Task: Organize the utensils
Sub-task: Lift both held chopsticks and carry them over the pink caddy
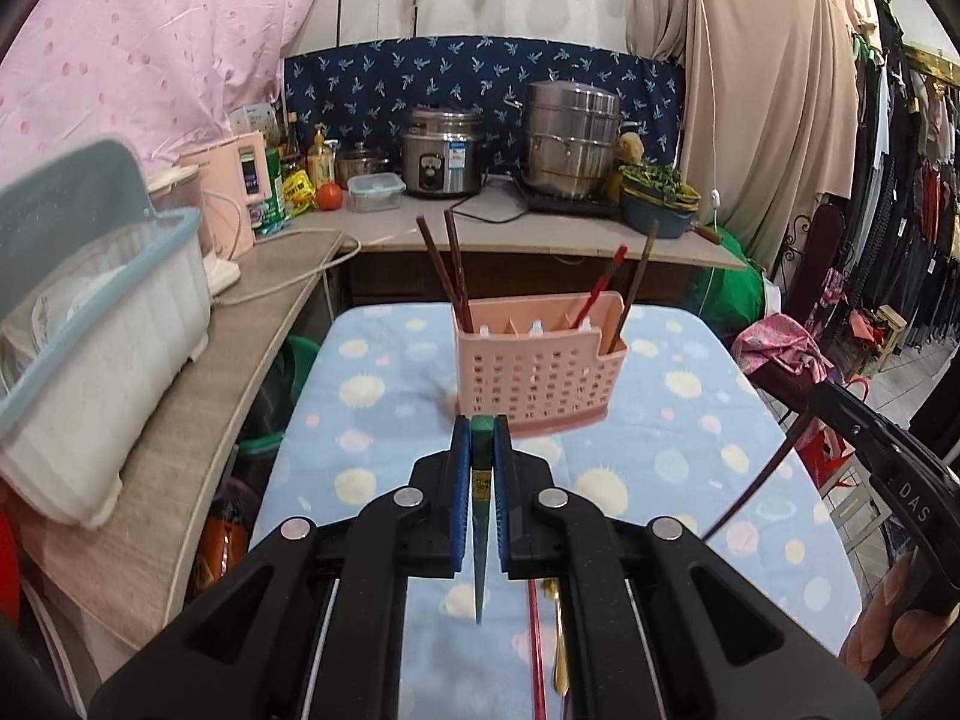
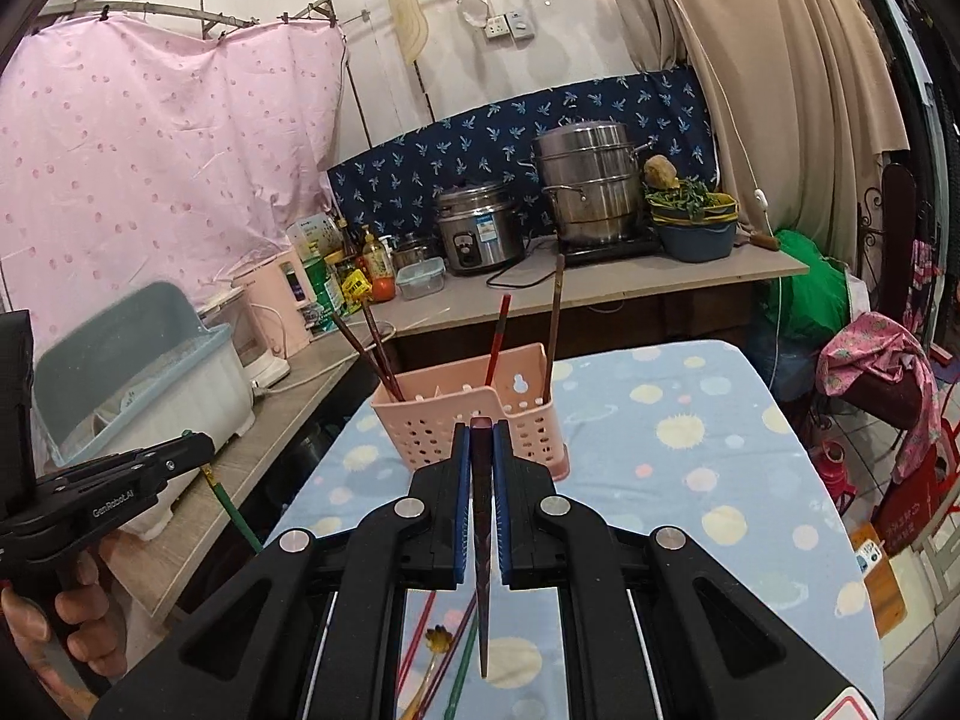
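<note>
Both tools carry one chopstick each, clear of the surface (image 1: pixel 690 420). Left tool (image 1: pixel 481 438) is clamped on a green chopstick (image 1: pixel 480 540); right tool (image 2: pixel 481 441) is clamped on a dark chopstick (image 2: pixel 482 570). Both tips hang down and toward the camera.

Judgement: insertion step. Swing each tip over a free compartment of the pink holder (image 2: pixel 456 432), bring the stick upright before lowering, and release only once it is seated.

The holder is perforated and divided, stands at the far middle of the surface, and already holds four sticks leaning outward. More utensils lie near, beneath the tools.
</note>
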Demonstrator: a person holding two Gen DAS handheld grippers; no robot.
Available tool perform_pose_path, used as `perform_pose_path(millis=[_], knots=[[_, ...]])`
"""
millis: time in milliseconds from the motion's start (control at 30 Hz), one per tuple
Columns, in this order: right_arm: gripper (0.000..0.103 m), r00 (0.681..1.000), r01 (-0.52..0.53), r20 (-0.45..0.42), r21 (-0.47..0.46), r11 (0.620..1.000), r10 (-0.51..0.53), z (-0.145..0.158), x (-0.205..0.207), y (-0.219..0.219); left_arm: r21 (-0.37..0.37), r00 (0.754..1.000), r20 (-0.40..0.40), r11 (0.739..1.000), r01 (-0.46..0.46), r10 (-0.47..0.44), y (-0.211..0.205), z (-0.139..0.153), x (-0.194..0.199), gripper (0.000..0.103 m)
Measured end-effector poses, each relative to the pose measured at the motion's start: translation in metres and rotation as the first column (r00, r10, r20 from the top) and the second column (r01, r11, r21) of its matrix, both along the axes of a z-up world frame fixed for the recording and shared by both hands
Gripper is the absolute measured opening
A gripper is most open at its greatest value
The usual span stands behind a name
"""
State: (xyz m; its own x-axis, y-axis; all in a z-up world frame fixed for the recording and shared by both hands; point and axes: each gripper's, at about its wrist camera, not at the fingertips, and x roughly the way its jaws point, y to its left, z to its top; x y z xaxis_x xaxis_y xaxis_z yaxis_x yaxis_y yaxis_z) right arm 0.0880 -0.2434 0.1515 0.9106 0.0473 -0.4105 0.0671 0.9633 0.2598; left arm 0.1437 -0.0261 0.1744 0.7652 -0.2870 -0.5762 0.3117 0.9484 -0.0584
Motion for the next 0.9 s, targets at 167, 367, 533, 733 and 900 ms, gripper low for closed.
perform_pose_path(millis=[167,367,533,733,900], knots=[[0.007,0.998,-0.028,0.056,0.022,0.999,0.027,0.033,0.025,-0.004,-0.024,0.999,0.037,1.0,0.006,-0.005,-0.005,0.029,0.023,0.007],[0.007,0.987,-0.041,0.158,0.043,0.998,0.034,0.07,0.056,-0.009,-0.072,0.992,0.127,0.997,-0.007,0.016,-0.01,0.076,0.05,0.007],[0.007,0.974,-0.027,0.226,0.064,0.998,0.012,0.096,0.092,-0.015,-0.141,0.973,0.225,0.99,-0.012,0.043,-0.016,0.114,0.074,0.007],[0.007,0.965,0.003,0.261,0.062,0.998,-0.019,0.104,0.132,-0.017,-0.176,0.953,0.295,0.984,-0.02,0.072,-0.026,0.128,0.105,0.007],[0.007,0.977,0.017,0.213,0.031,0.999,-0.023,0.084,0.165,-0.016,-0.165,0.963,0.256,0.986,-0.037,0.079,-0.036,0.107,0.136,0.007]])
